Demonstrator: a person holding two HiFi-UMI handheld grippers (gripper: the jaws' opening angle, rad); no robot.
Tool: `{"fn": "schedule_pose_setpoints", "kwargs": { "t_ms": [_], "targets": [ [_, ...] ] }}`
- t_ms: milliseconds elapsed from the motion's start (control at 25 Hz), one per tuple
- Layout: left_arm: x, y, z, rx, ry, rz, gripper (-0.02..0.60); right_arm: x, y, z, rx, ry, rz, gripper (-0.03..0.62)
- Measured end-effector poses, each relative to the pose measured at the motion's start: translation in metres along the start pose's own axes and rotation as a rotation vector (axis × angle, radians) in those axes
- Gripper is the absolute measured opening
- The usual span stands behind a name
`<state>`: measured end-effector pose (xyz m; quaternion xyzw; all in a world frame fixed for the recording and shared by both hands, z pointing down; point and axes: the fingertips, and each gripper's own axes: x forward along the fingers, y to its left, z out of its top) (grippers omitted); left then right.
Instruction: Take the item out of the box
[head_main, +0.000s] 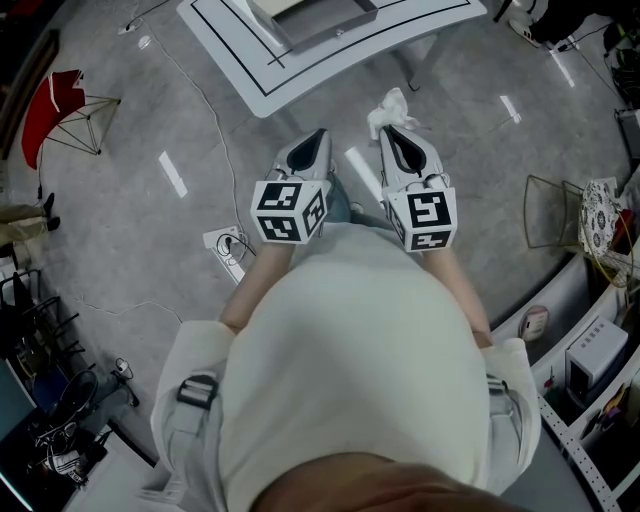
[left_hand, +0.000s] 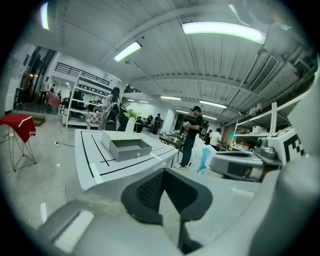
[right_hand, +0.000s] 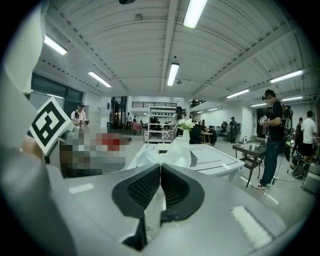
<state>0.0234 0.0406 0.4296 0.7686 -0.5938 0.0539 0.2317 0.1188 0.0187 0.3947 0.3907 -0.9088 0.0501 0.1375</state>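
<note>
**Right gripper view: item (right_hand: 175, 149) is out of the box, pinched in the jaws**

The right gripper (right_hand: 160, 169) is shut on the item: thin white crinkly plastic, bunched up and sticking out past the pad tips. It looks like a bag or wrapper; can't tell if anything's inside. The left gripper (left_hand: 163, 172) has its jaws together w/ nothing btwn them. In the head view both grippers sit side by side in front of the person's torso (head_main: 350, 340).

The box (left_hand: 128, 148) is grey w/ an open top. It sits on the white table (left_hand: 92, 172) w/ black line markings, well apart from both grippers. Bare floor (head_main: 200, 130) shows btwn the person and the table edge. From the left gripper view the inside of the box looks empty, tho the near wall hides part of the bottom.

Step, as I read it: the lift-out is done, since the item is clear of the box and off the table, so the task is near its end. The next move prob calls for a firm pinch, bc thin plastic could slip, and a spot to set the item down. The task names no such spot, so can't say where.
</note>
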Motion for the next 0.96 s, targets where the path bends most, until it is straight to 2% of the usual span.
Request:
{"fn": "schedule_pose_setpoints", "kwargs": {
  "t_ms": [960],
  "targets": [
    [0.011,0.012,0.010,-0.007,-0.007,0.017,0.000,0.015,-0.008,0.005,0.018,-0.019,-0.009,0.006]
  ]
}}
